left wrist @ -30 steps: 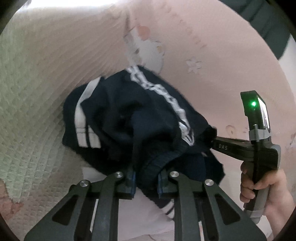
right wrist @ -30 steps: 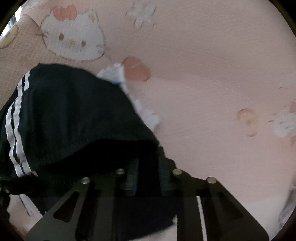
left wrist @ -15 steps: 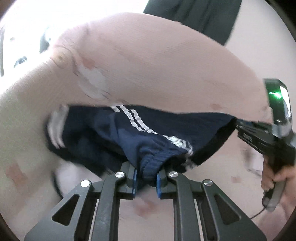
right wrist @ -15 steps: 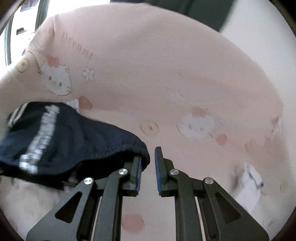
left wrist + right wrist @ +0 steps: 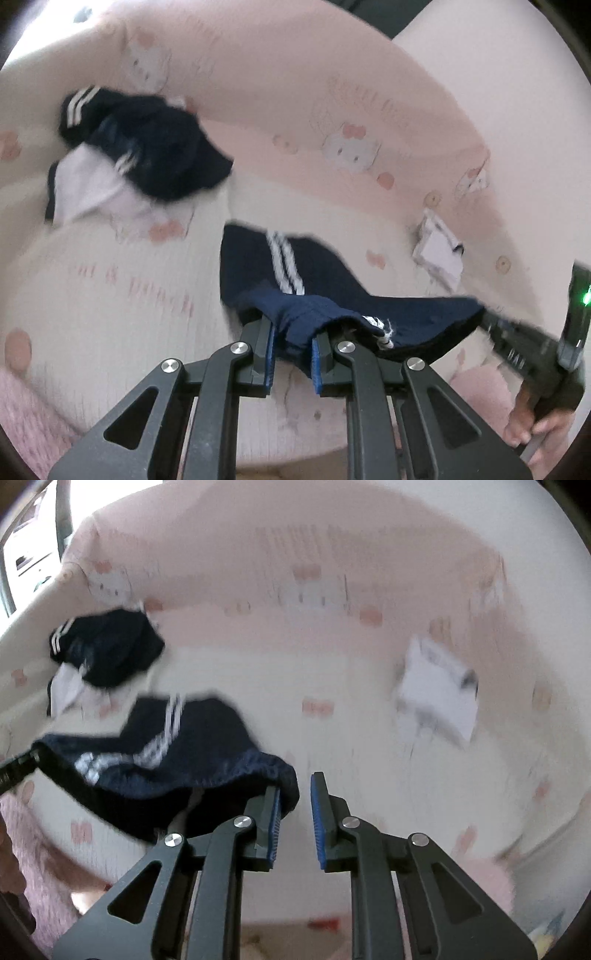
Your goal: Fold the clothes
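Observation:
Navy shorts with white stripes [image 5: 295, 291] hang stretched between both grippers above the pink cartoon-print bed [image 5: 110, 332]. My left gripper [image 5: 293, 354] is shut on the gathered waistband. My right gripper [image 5: 295, 805] has a visible gap between its blue pads; the shorts' [image 5: 166, 760] edge drapes over the left finger [image 5: 271, 812], and whether it is pinched is unclear. In the left wrist view the right gripper [image 5: 491, 325] meets the shorts' far edge.
A heap of more navy and white clothes [image 5: 129, 155] lies at the far left of the bed, also in the right wrist view [image 5: 99, 657]. A folded white garment [image 5: 436, 698] lies at the right [image 5: 439, 251]. A pink fuzzy blanket [image 5: 22, 849] lies at the near left.
Both grippers have lifted the shorts off the heap and pulled them back and up over the bed. The shorts now hang spread between the grippers, apart from the heap.

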Motion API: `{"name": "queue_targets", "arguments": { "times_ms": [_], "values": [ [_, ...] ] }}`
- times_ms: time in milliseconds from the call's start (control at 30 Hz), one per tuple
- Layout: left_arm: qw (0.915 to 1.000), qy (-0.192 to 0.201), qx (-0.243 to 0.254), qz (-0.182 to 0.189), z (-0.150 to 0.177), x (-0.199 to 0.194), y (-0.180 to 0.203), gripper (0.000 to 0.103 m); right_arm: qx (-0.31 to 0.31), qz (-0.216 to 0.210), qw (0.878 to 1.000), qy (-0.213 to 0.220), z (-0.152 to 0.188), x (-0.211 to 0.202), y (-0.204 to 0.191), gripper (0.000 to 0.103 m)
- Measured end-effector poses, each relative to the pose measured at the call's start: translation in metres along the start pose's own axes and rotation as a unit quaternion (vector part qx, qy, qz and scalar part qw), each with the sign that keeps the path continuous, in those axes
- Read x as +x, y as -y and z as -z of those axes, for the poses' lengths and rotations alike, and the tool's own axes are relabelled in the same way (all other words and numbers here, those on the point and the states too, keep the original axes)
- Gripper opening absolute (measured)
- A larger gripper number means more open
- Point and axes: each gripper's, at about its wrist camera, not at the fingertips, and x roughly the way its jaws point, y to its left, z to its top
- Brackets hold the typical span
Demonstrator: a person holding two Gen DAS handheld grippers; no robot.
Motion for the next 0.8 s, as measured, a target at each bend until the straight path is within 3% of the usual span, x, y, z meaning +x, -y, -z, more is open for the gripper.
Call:
{"name": "queue_targets", "arguments": {
  "times_ms": [167, 267, 333, 400, 500, 600, 800],
  "values": [
    [0.9975, -0.044, -0.011, -0.054, 0.031, 0.012, -0.013, 0.018, 0.035, -0.038, 0.995, -0.088, 0.054, 0.041, 0.005, 0.019],
    [0.991, -0.086, 0.0, -0.103, 0.042, 0.031, -0.02, 0.024, 0.039, -0.051, 0.989, -0.13, 0.068, 0.058, -0.004, 0.024],
    [0.9918, -0.09, 0.004, -0.09, 0.045, 0.033, -0.018, 0.024, 0.027, -0.062, 0.991, -0.117, 0.066, 0.052, -0.008, 0.028],
    [0.994, -0.083, 0.004, -0.072, 0.045, 0.033, -0.016, 0.024, -0.005, -0.072, 0.994, -0.083, 0.06, 0.036, -0.02, 0.041],
    [0.9965, -0.073, -0.016, -0.039, 0.042, 0.032, -0.014, 0.024, -0.062, -0.117, 0.99, -0.051, 0.055, 0.022, -0.044, 0.048],
    [0.9973, -0.062, -0.035, -0.018, 0.039, 0.03, -0.014, 0.024, -0.1, -0.188, 0.976, -0.056, 0.052, 0.025, -0.073, 0.053],
    [0.9966, -0.059, -0.057, -0.009, 0.041, 0.024, -0.015, 0.024, -0.163, -0.231, 0.956, -0.08, 0.055, 0.049, -0.136, 0.054]
  ]
}}
